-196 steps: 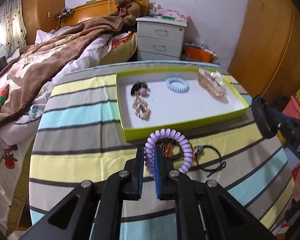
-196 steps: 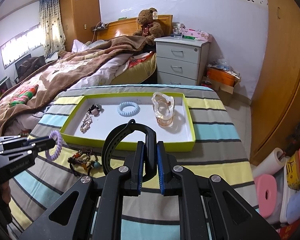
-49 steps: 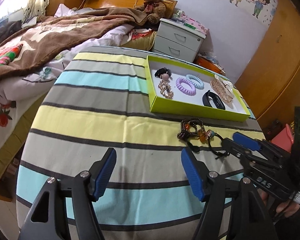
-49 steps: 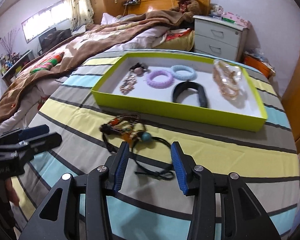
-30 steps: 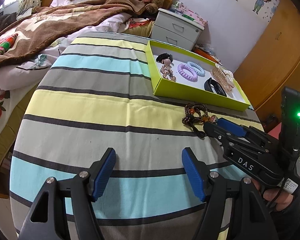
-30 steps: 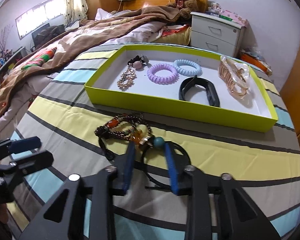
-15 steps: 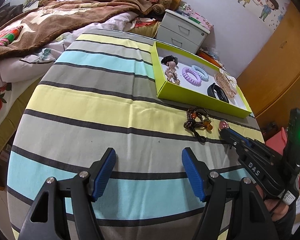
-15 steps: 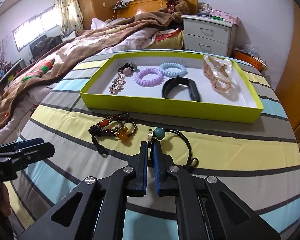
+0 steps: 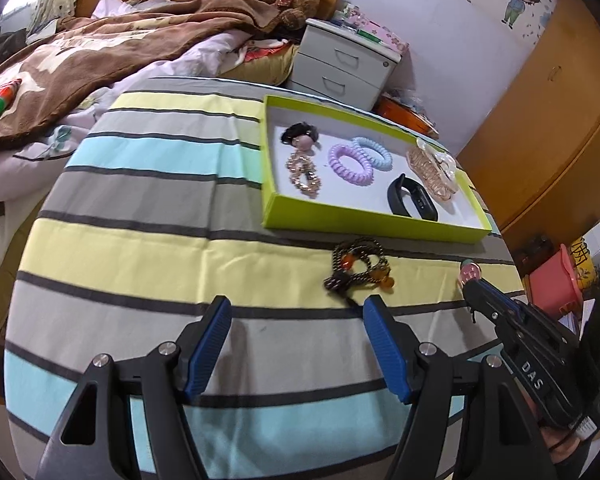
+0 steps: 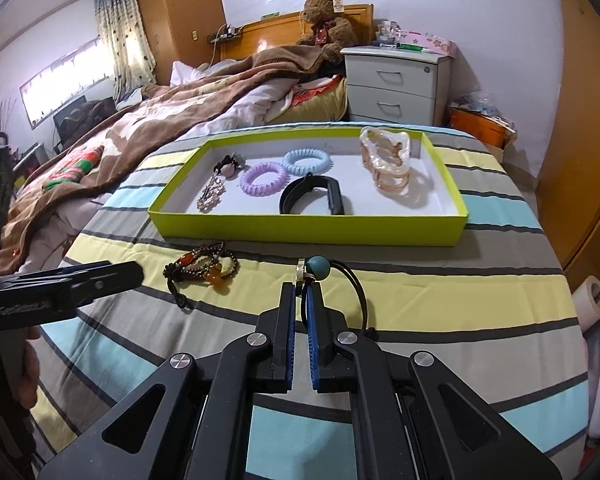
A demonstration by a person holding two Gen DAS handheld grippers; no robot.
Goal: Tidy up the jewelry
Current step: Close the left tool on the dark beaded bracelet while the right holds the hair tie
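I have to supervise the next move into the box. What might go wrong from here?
The right gripper pinches the black cord necklace only near its teal bead; the thin cord may slip out. Its loose loop trails on the cloth and might catch the green box front wall. The beaded bracelet lies close by and might get dragged along.

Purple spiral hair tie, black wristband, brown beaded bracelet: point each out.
Purple spiral hair tie (image 10: 264, 179), right wrist view, on its near coil.
Black wristband (image 10: 334, 199), right wrist view, on its right side.
Brown beaded bracelet (image 9: 360, 266), left wrist view, on its beads.

Beaded bracelet (image 9: 359, 269) before tray (image 9: 364, 227)
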